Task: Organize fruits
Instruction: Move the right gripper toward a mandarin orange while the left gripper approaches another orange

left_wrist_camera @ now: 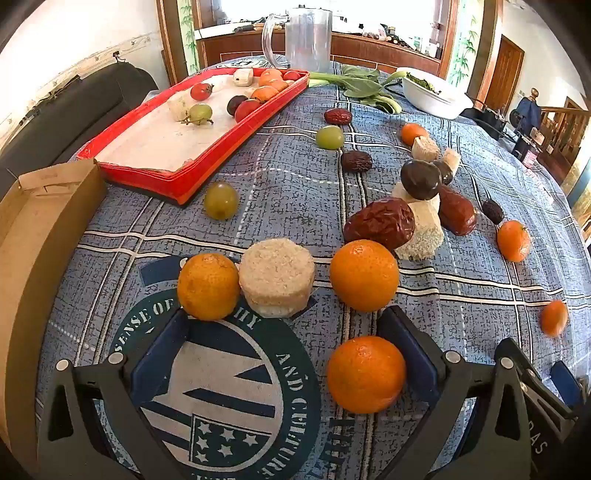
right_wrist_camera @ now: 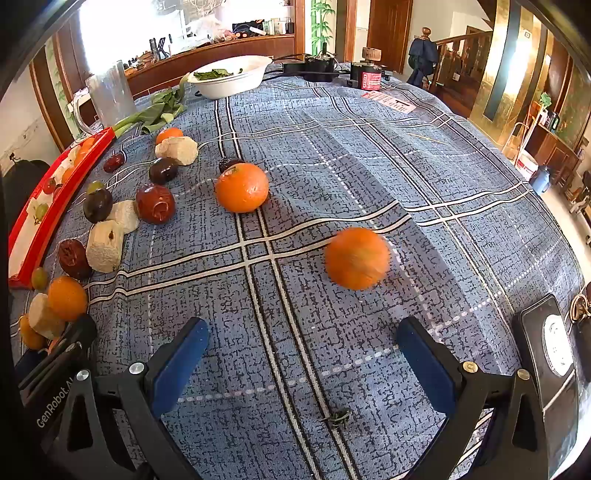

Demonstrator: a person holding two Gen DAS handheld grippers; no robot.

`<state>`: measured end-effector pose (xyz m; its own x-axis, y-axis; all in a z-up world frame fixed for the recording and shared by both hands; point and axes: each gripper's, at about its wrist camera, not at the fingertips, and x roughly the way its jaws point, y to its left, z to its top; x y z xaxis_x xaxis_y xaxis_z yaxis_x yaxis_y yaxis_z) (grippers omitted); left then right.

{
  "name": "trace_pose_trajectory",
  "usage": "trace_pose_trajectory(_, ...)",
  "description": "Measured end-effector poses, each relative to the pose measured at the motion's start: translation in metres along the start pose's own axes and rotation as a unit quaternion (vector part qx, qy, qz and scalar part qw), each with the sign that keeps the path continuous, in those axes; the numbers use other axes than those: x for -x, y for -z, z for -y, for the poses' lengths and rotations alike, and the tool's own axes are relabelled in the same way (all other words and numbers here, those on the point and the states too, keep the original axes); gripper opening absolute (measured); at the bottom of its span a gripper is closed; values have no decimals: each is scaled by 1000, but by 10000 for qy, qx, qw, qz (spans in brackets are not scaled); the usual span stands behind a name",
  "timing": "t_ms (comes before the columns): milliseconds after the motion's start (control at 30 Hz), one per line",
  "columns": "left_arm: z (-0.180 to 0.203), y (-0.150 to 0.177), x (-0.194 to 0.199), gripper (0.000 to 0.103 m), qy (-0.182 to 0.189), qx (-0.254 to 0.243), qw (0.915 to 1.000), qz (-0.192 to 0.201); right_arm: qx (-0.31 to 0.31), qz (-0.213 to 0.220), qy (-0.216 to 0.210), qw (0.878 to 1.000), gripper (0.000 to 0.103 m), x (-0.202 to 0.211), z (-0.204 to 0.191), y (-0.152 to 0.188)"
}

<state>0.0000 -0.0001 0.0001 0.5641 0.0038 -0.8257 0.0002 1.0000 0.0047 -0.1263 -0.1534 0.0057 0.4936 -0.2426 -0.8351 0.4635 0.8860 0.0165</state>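
My left gripper (left_wrist_camera: 286,332) is open above the tablecloth; an orange (left_wrist_camera: 365,374) lies between its fingers, against the right pad (left_wrist_camera: 410,354). Two more oranges (left_wrist_camera: 208,286) (left_wrist_camera: 364,275) and a round pale cake (left_wrist_camera: 277,282) lie just ahead. Red dates (left_wrist_camera: 380,223), green grapes (left_wrist_camera: 221,200) and pale chunks lie scattered beyond. The red tray (left_wrist_camera: 192,173) at the far left holds tomatoes, oranges and a grape. My right gripper (right_wrist_camera: 299,339) is open and empty; a blurred orange (right_wrist_camera: 356,258) lies just ahead, another orange (right_wrist_camera: 242,187) farther on.
A cardboard box (left_wrist_camera: 33,240) stands at the left edge. A clear pitcher (left_wrist_camera: 306,35), leafy greens (left_wrist_camera: 362,88) and a white bowl (left_wrist_camera: 432,94) stand at the back. A phone-like device (right_wrist_camera: 550,339) lies at the right. A small stem (right_wrist_camera: 338,416) lies near my right gripper.
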Motion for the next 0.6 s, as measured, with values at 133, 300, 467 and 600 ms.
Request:
trace_pose_trajectory(133,0,0,0,103,15,10,10000,-13,4,1,8,10000,103,0,0,0)
trace_pose_trajectory(300,0,0,0,103,14,10,10000,-10,4,-1,8,10000,103,0,0,0)
trace_pose_trajectory(467,0,0,0,103,15,10,10000,-9,4,-1,7,10000,103,0,0,0)
trace_pose_trajectory(600,0,0,0,103,12,13,10000,-7,4,-2,7,10000,103,0,0,0)
